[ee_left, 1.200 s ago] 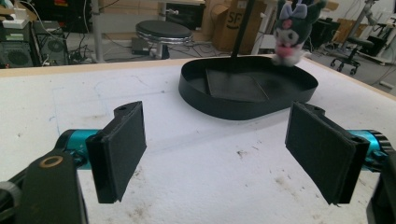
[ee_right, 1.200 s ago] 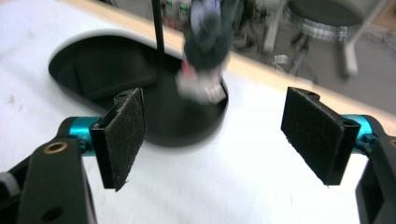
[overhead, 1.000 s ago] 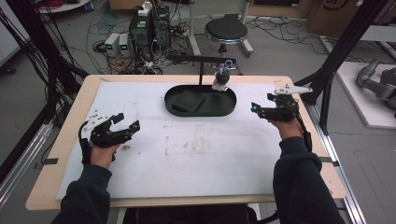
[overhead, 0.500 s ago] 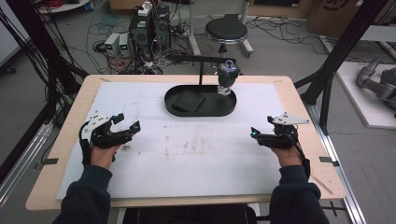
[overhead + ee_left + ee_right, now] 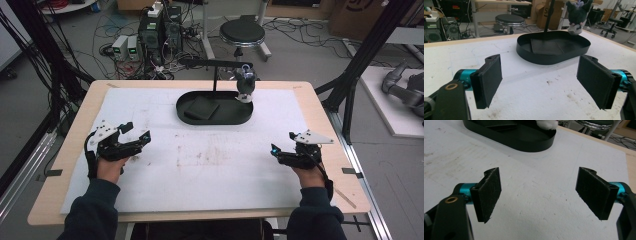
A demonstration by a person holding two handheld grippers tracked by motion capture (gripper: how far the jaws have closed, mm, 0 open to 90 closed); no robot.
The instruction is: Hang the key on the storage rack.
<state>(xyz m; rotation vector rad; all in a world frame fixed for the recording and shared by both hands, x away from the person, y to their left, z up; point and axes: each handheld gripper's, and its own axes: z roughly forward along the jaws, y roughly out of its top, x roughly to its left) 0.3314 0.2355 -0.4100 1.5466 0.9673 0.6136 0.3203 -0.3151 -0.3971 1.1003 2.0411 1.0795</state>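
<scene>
Overhead, the stool (image 5: 242, 33) stands beyond the black tray (image 5: 214, 119).

Even, diffuse indoor light; all three views soft and low in detail.
High view: white foam sheet on the wooden bench (image 5: 210, 165) reads bright, no hard glare. Black oval metal tray (image 5: 554, 50) throws a faint soft shadow toward the camera. Left hand-held gripper (image 5: 541, 77) view: background stool and boxes blurred; straight lines bow at edges.
</scene>
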